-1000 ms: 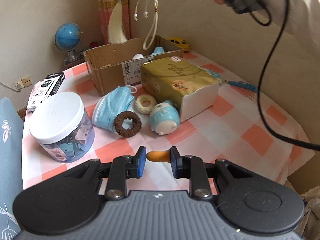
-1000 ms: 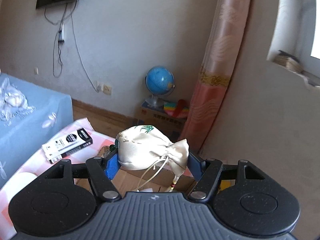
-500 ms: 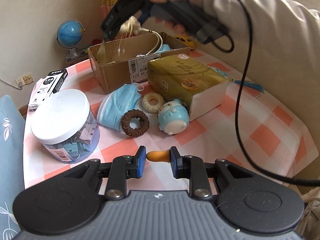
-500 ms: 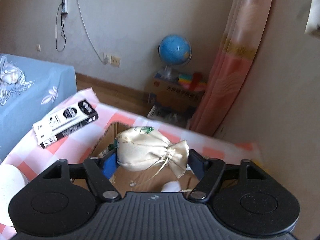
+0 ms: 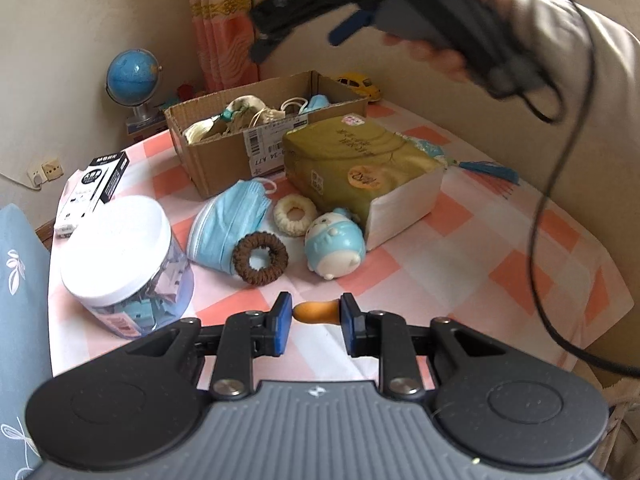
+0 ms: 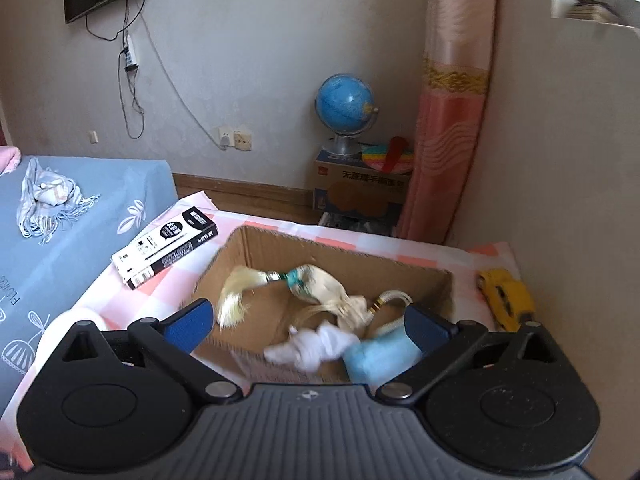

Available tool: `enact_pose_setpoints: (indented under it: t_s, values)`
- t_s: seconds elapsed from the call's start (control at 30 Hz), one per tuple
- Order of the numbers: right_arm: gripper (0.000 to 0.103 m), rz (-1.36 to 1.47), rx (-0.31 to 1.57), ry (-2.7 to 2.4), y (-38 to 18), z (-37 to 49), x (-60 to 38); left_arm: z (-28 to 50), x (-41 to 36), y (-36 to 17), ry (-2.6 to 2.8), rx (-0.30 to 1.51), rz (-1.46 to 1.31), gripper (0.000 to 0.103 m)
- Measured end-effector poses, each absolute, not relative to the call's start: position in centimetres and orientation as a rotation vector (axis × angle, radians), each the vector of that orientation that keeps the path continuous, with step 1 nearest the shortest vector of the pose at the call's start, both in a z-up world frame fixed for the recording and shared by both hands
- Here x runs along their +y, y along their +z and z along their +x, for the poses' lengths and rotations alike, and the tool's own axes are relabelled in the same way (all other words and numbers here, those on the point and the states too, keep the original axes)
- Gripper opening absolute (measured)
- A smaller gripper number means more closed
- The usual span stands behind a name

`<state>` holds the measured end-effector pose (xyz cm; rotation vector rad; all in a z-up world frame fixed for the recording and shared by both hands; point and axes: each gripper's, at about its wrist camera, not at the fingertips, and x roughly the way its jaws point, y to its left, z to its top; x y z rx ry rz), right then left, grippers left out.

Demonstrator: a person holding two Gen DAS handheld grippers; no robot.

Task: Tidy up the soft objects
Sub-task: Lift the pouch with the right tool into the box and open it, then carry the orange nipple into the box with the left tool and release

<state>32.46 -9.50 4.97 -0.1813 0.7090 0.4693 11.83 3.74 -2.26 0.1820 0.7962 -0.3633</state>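
The left claw (image 5: 312, 314) is closed down tight on a small orange teardrop-shaped piece (image 5: 316, 312), its blue pads pressing on each end, low over the checked counter (image 5: 520, 248). Past it, in the left wrist view, lie a brown scrunchie (image 5: 261, 258), a cream scrunchie (image 5: 295, 215), a blue face mask (image 5: 230, 222) and a round blue-and-white toy (image 5: 335, 246), all close together. The toy sits just beside a gold tissue pack (image 5: 352, 160). To the left stands a clear jar with a white lid (image 5: 120, 260); behind it lies a black-and-white box (image 5: 94, 188). At the back sits the cardboard box (image 5: 224, 156) with a cream pouch (image 5: 240, 114) inside. Above it a hand (image 5: 436, 52) holds the right claw, blurred.

In the right wrist view, the right claw (image 6: 308, 322) has just been opening and now stands spread wide with nothing gripped, hanging above the cardboard box (image 6: 400, 264). The cream pouch (image 6: 320, 284) lies on the box floor, its pale tassel (image 6: 236, 294) trailing left, beside a white cloth (image 6: 316, 344) and a blue mask (image 6: 376, 354). A yellow toy car (image 6: 506, 296) rests on the counter right of the box. A globe (image 6: 346, 100) stands by the curtain (image 6: 448, 120).
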Motion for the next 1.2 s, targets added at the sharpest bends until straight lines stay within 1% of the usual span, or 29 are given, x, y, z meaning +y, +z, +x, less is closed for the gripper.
enact_pose_setpoints:
  t_s: [0.17, 0.53, 0.73, 0.93, 0.97, 1.0, 1.03, 1.07, 1.1, 1.2]
  values:
    - [0.103, -0.178, 0.703, 0.443, 4.5, 28.7, -12.0, 12.7, 3.4, -1.1, -0.359, 0.789, 0.199, 0.024]
    - [0.103, -0.212, 0.669, 0.319, 0.9, 20.6, -16.1, 17.2, 2.6, 2.3, -0.321, 0.733, 0.246, 0.024]
    - [0.103, -0.158, 0.662, 0.289, 0.2, 17.7, -18.1, 22.9, 1.9, 4.0, -0.289, 0.692, 0.248, 0.024]
    - [0.103, -0.144, 0.643, 0.255, 0.5, 16.9, -19.5, 29.1, 1.7, 3.4, -0.232, 0.705, 0.223, 0.025]
    - [0.103, -0.139, 0.642, 0.254, 0.5, 16.8, -19.7, 29.7, 1.7, 3.3, -0.23, 0.704, 0.223, 0.031]
    - [0.103, -0.135, 0.643, 0.257, 0.5, 16.8, -19.9, 30.2, 1.8, 3.2, -0.228, 0.704, 0.214, 0.051]
    - [0.103, -0.132, 0.647, 0.264, 0.5, 16.8, -20.1, 30.4, 1.8, 3.1, -0.22, 0.701, 0.199, 0.065]
    - [0.103, -0.134, 0.647, 0.268, 0.4, 16.7, -20.2, 30.3, 1.9, 3.1, -0.205, 0.684, 0.186, 0.088]
    - [0.103, -0.137, 0.646, 0.269, 0.4, 16.6, -20.2, 29.9, 2.1, 3.1, -0.193, 0.66, 0.178, 0.093]
    - [0.103, -0.142, 0.652, 0.274, 0.1, 16.4, -20.2, 28.8, 2.1, 3.2, -0.205, 0.656, 0.179, 0.094]
